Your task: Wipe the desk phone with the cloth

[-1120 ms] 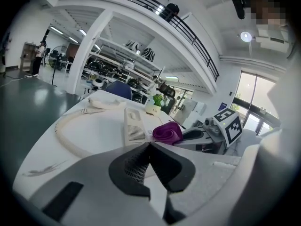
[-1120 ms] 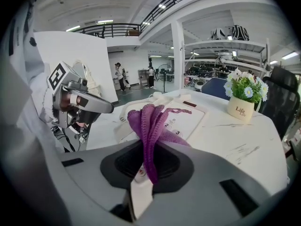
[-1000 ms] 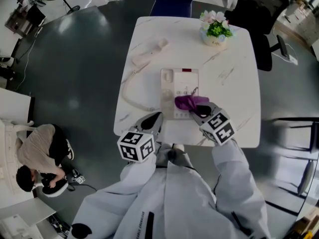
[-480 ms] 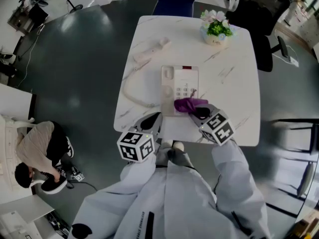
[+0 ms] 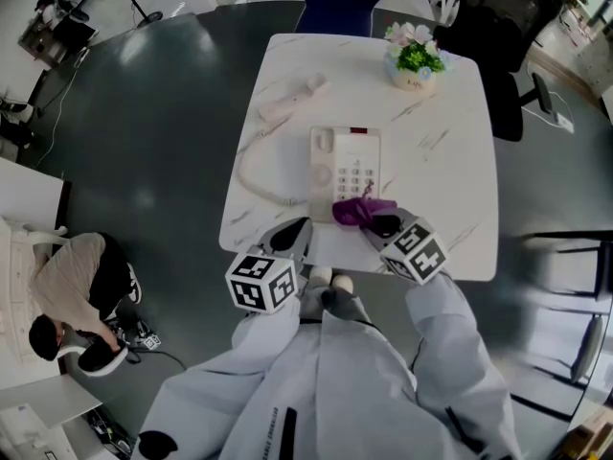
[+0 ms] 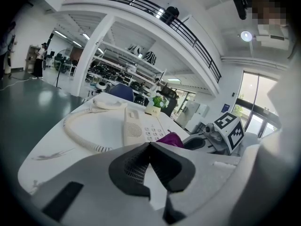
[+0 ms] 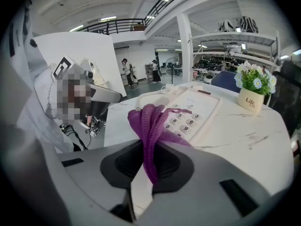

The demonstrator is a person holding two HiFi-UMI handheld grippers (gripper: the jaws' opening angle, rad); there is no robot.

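The left hand-held gripper hovers clenched and empty at the counter's near edge. The cream desk phone lies mid-counter. A bunched purple cloth drapes its front edge, pinched in the right hand-held gripper.

We see a bright room, a lamp shines from up high, the white table glows, shiny spots on the dark floor, our gripper views bend round with black corners, the cloth looks sharp up close

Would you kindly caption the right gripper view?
Right gripper pinches a purple cloth at the desk phone's near edge.
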